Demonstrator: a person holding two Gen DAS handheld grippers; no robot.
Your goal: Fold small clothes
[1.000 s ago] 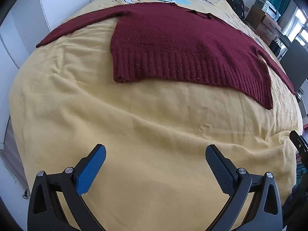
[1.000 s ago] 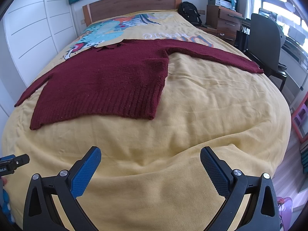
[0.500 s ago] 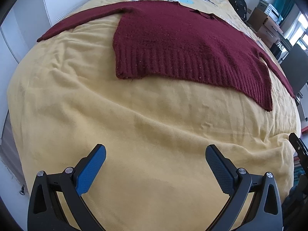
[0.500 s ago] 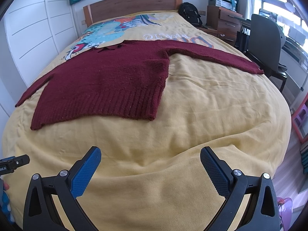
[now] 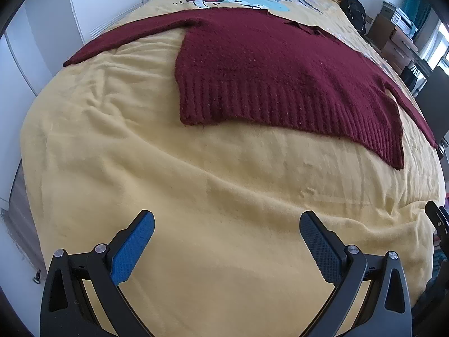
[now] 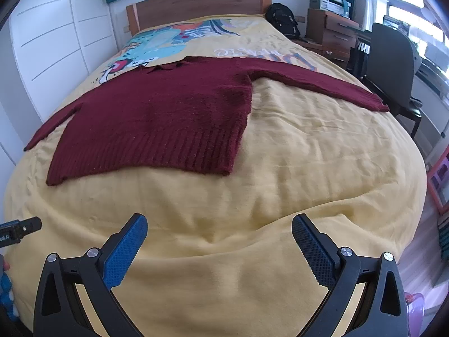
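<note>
The maroon sweater [image 5: 275, 75] [image 6: 157, 120] lay flat on the bed [image 5: 196, 196] [image 6: 308, 154], sleeves spread. The left gripper [image 5: 226, 226] and right gripper [image 6: 219, 227] hovered over bare yellow cover, well short of its ribbed hem. Both were spread wide, holding nothing.

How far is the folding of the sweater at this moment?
Done: the dark red sweater lies spread flat on the yellow bedspread, both sleeves out to the sides. In hand: nothing; the left gripper and the right gripper are open over bare bedspread, short of the hem. Left: every fold, since none is visible yet.
</note>
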